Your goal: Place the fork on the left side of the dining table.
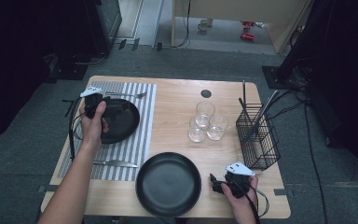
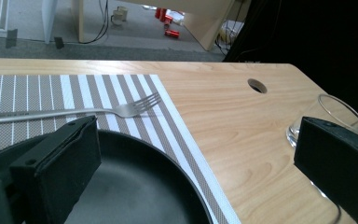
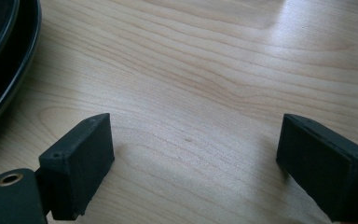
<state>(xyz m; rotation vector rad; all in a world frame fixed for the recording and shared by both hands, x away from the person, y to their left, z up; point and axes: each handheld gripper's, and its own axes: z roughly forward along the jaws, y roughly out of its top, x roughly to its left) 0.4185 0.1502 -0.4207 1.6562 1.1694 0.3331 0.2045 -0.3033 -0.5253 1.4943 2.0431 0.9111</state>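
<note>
Left gripper (image 1: 116,106) open, empty, over round black plate (image 1: 121,126) on striped grey-white placemat (image 1: 142,135).
Black wire basket (image 1: 257,140) holds thin dark utensils, kind unclear. Plate matte, shallow, partly hidden by hand; steel fork (image 2: 70,112) just beyond it. Right gripper (image 1: 213,182) open on bare wooden table (image 1: 177,100).

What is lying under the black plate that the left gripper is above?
The black plate lies on a striped placemat, with a fork beyond it and a knife in front. The left gripper hangs open over it. The mat beneath the plate is covered.
</note>
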